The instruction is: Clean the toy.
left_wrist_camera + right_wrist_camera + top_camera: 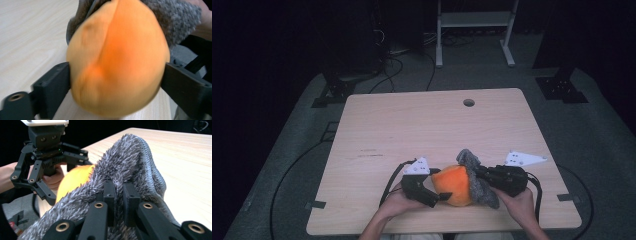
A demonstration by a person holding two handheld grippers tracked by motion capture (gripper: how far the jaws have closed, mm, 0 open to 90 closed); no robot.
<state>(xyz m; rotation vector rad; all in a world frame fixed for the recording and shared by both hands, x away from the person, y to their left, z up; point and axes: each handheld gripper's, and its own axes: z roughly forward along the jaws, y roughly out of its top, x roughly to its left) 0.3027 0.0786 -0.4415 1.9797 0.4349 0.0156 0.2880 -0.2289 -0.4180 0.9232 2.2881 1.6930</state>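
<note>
Near the table's [427, 125] front edge, between the person's two hands, lies a rounded orange cushion [454, 184] with a grey fleece cover [477, 180] bunched over its right end. The left gripper [434, 196] sits on the cushion's left and the right gripper [479, 175] on its right. The left gripper view gives what the high view cannot: the cushion [116, 60] sits squarely between the two black jaws, a soft egg-shaped bulge with a faint seam running down its middle, the fleece [175, 20] showing behind its top. Those jaws stand wide apart, one at each flank of the cushion; they seem to meet the fabric's edges without denting it, so they are spread rather than clamped. The right gripper view shows the other end: its jaws are drawn together, pinching a fold of the shaggy grey cover [130, 165], whose ribbed edge curves away over the top. Beyond that fleece a patch of the orange cushion [72, 182] peeks out, and farther off the left gripper [63, 178] shows in the person's left hand [53, 178]. Behind the cushion, the far half of the table carries a round cable hole [469, 102].
</note>
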